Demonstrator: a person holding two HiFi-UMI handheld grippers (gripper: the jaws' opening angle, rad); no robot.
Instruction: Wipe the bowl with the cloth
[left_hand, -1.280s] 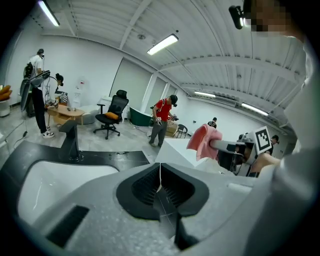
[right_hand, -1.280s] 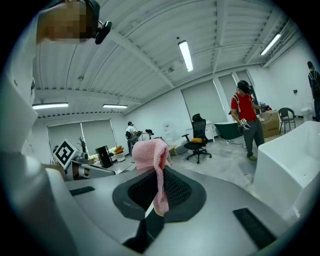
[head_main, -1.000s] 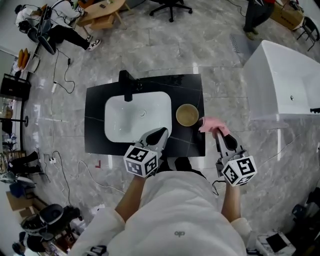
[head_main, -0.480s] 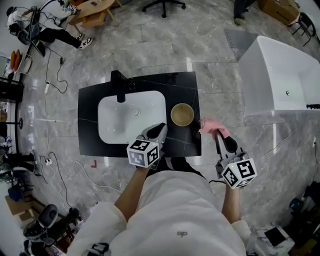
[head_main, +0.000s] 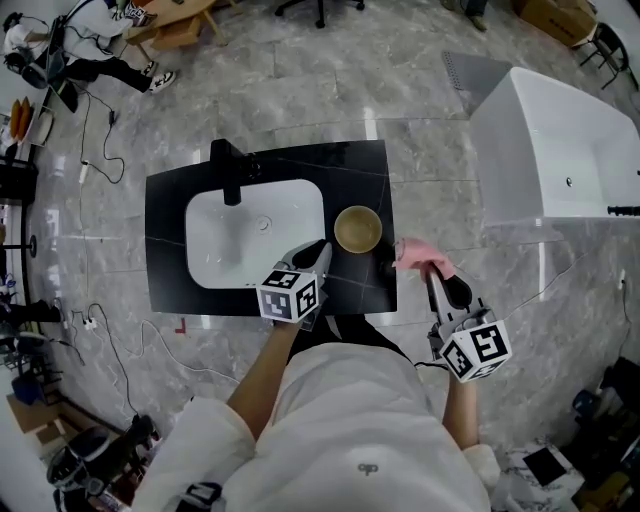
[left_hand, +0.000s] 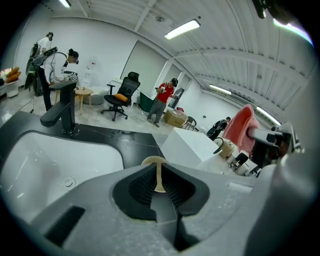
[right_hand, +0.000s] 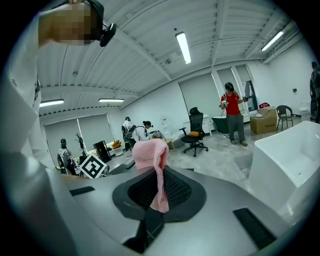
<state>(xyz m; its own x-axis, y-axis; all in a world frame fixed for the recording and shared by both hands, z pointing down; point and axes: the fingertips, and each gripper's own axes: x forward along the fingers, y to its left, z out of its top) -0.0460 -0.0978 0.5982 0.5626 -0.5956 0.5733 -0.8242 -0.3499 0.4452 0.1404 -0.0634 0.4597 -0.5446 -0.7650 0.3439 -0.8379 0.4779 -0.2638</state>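
A tan bowl (head_main: 357, 229) stands on the black counter (head_main: 365, 290), to the right of the sink. My left gripper (head_main: 321, 251) hovers just to the near left of the bowl. Its jaws have just parted by a sliver and hold nothing. In the left gripper view the bowl's rim (left_hand: 153, 160) shows through that thin slit of the left gripper (left_hand: 159, 176). My right gripper (head_main: 430, 270) hangs off the counter's right edge, shut on a pink cloth (head_main: 414, 254). In the right gripper view the cloth (right_hand: 152, 154) bunches above the right gripper (right_hand: 159, 189) and hangs down between the jaws.
A white sink basin (head_main: 250, 235) with a black faucet (head_main: 228, 170) fills the counter's left half. A white tub (head_main: 560, 150) stands on the floor at the right. Cables (head_main: 105, 190) lie on the marble floor at the left. People, chairs and tables occupy the far side of the room.
My left gripper has moved down and closer to the bowl. The right gripper and the cloth have kept still. The head view has shifted a little.
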